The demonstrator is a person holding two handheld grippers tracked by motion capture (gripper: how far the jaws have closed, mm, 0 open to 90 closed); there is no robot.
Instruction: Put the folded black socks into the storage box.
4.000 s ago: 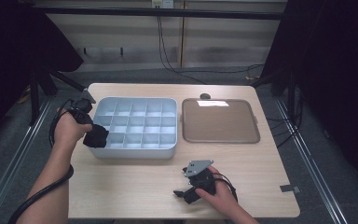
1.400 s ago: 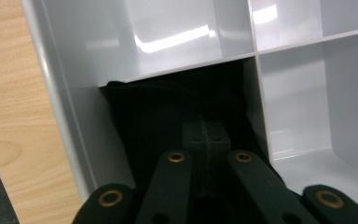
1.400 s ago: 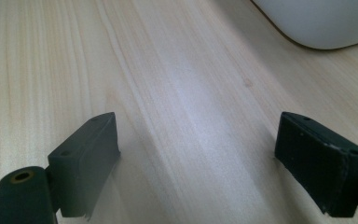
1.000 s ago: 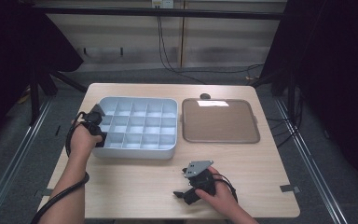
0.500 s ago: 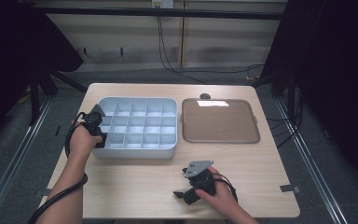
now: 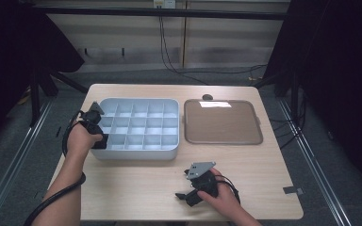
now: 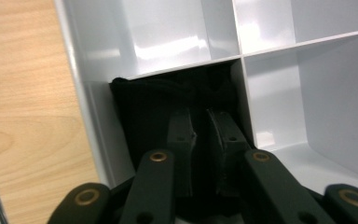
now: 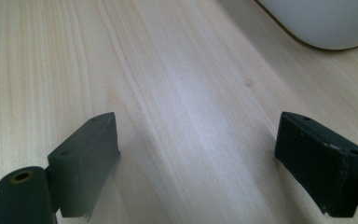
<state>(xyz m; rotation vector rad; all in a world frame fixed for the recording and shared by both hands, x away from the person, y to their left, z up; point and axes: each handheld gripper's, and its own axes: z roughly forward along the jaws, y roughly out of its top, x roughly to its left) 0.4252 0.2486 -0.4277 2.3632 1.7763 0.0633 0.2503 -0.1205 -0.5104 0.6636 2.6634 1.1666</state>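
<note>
a person's left forearm reaches in from the bottom left of the high view, the left hand [image 6: 78, 140] curled around the left gripper [image 6: 100, 141] at the near left corner of a pale grey compartment tray [image 6: 172, 153]. in the left gripper view the left gripper [image 7: 200, 135] points down into that corner compartment, its jaws nearly together and pinching a black cloth-like item [image 7: 142, 109] that fills most of the cell. the item is too dark to tell what it is, and the jaws hide its lower part. the other cells seen from above look empty. the right hand [image 6: 221, 197] rests low on the wooden table [image 6: 136, 188] near its front edge, holding the right gripper [image 6: 185, 197] just above or on the surface; which one cannot be told. in the right gripper view its jaws [image 8: 196, 158] stand wide apart with only bare wood between them, and a rounded edge of the tray is cut off at the top right. a flat brown tray [image 6: 222, 122] lies just right of the compartment tray, with nothing on it. a small dark object [image 6: 207, 97] sits beyond it, too small to identify.
</note>
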